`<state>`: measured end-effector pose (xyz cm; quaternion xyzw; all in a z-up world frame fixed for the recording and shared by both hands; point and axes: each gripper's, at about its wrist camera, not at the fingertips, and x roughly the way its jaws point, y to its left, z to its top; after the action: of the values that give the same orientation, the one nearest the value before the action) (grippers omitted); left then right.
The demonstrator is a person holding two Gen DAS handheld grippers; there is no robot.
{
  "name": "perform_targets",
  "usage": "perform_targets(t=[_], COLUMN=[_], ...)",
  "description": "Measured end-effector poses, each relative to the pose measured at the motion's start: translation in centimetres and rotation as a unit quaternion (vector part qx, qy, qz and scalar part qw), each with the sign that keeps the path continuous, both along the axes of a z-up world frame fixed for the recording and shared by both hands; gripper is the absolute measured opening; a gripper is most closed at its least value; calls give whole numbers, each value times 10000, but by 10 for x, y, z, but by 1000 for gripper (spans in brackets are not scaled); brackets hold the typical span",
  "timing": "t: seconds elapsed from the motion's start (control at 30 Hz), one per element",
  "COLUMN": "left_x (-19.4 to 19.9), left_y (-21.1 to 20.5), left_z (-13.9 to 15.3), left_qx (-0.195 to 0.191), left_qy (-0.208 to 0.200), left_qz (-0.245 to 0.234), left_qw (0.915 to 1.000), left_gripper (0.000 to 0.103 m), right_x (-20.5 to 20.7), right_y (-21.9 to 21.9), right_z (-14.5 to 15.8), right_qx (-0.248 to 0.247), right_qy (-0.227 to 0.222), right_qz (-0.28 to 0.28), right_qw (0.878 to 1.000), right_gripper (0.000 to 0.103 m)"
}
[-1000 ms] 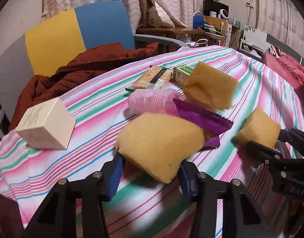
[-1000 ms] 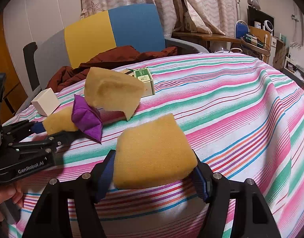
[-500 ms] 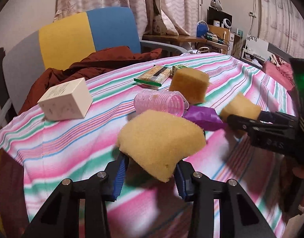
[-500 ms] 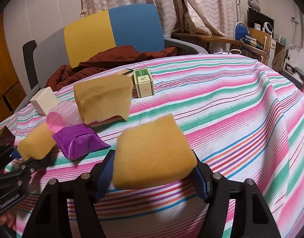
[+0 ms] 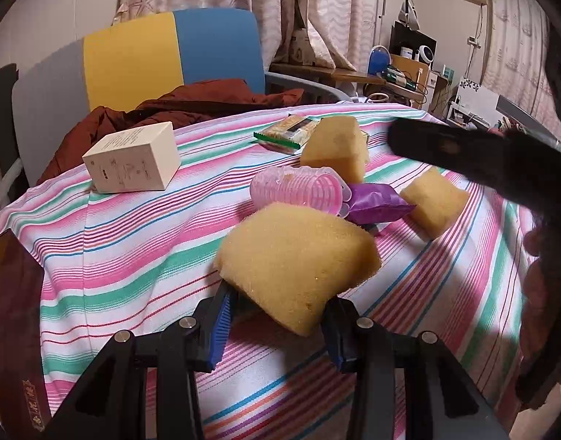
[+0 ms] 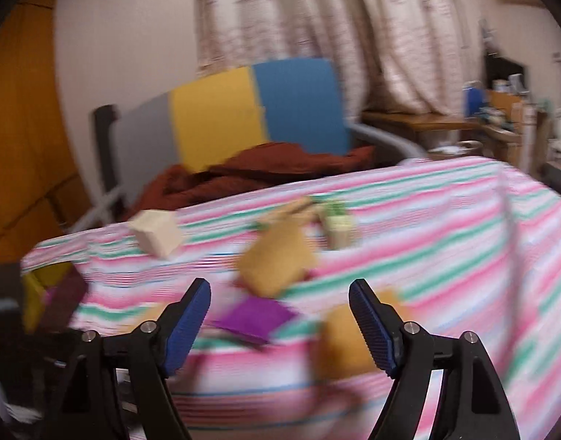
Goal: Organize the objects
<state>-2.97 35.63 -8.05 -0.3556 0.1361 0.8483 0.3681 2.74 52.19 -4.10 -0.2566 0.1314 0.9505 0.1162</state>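
Sponge (image 5: 298,260) sits clamped between the left tool's (image 5: 276,315) blue pads.

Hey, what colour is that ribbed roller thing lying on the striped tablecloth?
Pink. The roller is translucent pink plastic, clearest in the left wrist view.

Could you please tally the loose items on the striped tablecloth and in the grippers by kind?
Yellow sponges: 3
Cardboard boxes: 2
Pink hair roller: 1
Purple packet: 1
Snack bar wrapper: 1
Total: 8
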Motion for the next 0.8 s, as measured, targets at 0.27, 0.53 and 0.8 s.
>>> perform_targets(t=[0.27,0.53,0.8], left_x=[-3,-13,-5], left_y=[-5,-13,-13], left_z=[-2,-3,4], left_qx=[32,269,975], left_qy=[-59,-326,-1067], left_qz=[14,102,-573], left_qw=[10000,9991,9878], left_gripper=[31,26,58], right_x=[-82,-77,-53], right_y=[-20,-14,17], right_z=[-26,-35,-40], right_qx=[-829,-396,-1131], right_qy=[-929,-1129,-662], right_qz=[624,467,333], right_qw=[9903,9917,9908], right_gripper=[68,51,51])
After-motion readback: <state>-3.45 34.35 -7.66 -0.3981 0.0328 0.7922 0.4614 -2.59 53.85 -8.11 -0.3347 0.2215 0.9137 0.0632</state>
